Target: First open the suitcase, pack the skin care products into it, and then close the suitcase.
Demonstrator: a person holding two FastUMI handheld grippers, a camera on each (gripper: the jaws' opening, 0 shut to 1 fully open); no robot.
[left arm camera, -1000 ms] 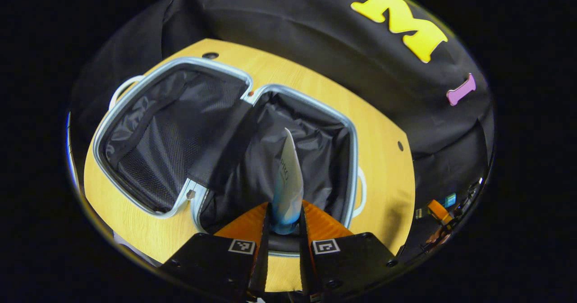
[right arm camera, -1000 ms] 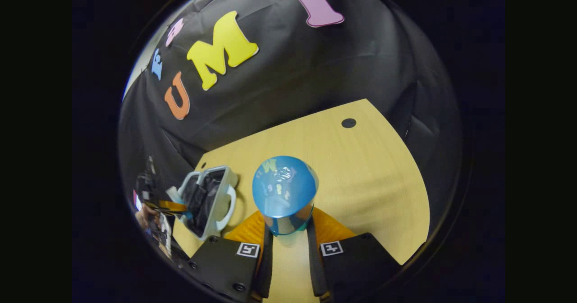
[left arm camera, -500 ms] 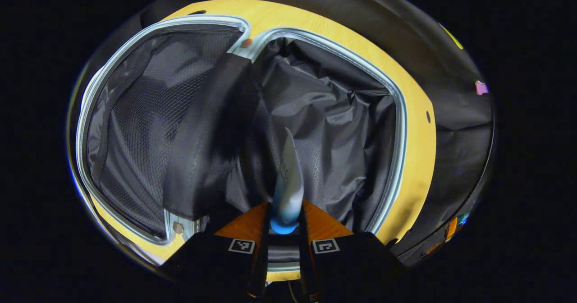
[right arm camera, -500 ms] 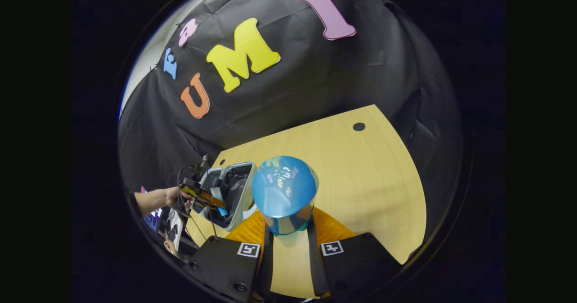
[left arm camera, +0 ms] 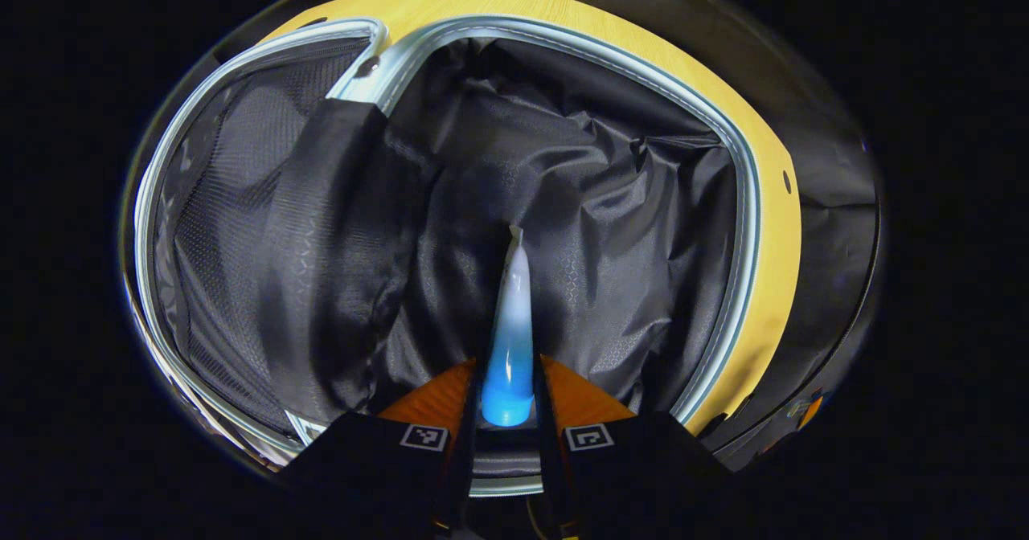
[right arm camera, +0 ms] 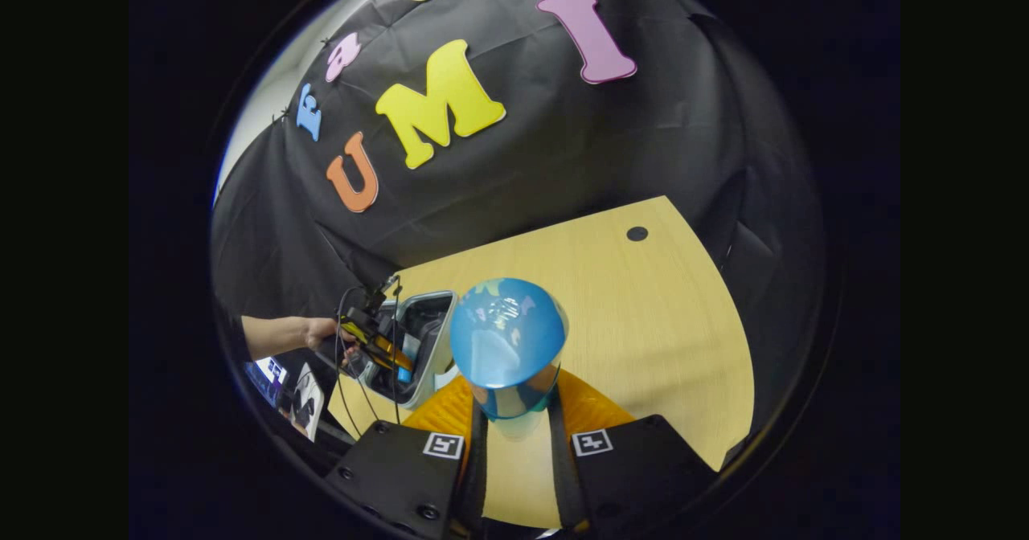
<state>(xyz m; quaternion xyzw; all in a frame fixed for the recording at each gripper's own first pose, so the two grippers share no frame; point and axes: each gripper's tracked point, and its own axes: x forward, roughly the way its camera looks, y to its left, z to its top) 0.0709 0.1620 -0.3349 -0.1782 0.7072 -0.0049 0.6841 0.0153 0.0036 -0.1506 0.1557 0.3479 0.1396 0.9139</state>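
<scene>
Black lining cloth of the open suitcase [left arm camera: 744, 227] across most of the left gripper view, pale blue rim curving from upper left to lower right. Mesh half [left arm camera: 213, 227] at the left of the frame, deeper half with crumpled lining [left arm camera: 595, 227] at the centre and right. Strip of yellow wooden table [left arm camera: 772, 283] along the upper and right edge, beyond the rim. Left gripper [left arm camera: 506, 411] at bottom centre, fingers narrow and pressed on both sides of a skin care tube [left arm camera: 512, 339]. Tube blue at the near end and white toward its flat tip, pointing up the frame over the lining of the deeper half; touching the lining or not, cannot tell.

Wooden table [right arm camera: 643, 323] also in the right gripper view, middle and right of the frame. Right gripper [right arm camera: 514, 419] at bottom centre, fingers closed on the lower part of a bottle with a round blue cap [right arm camera: 506, 335]. Open suitcase [right arm camera: 426, 331] just left of the cap, small, at centre left. Other gripper [right arm camera: 378, 347] over the suitcase, tilted down into it, held by a hand [right arm camera: 321, 333] coming from the left edge.
</scene>
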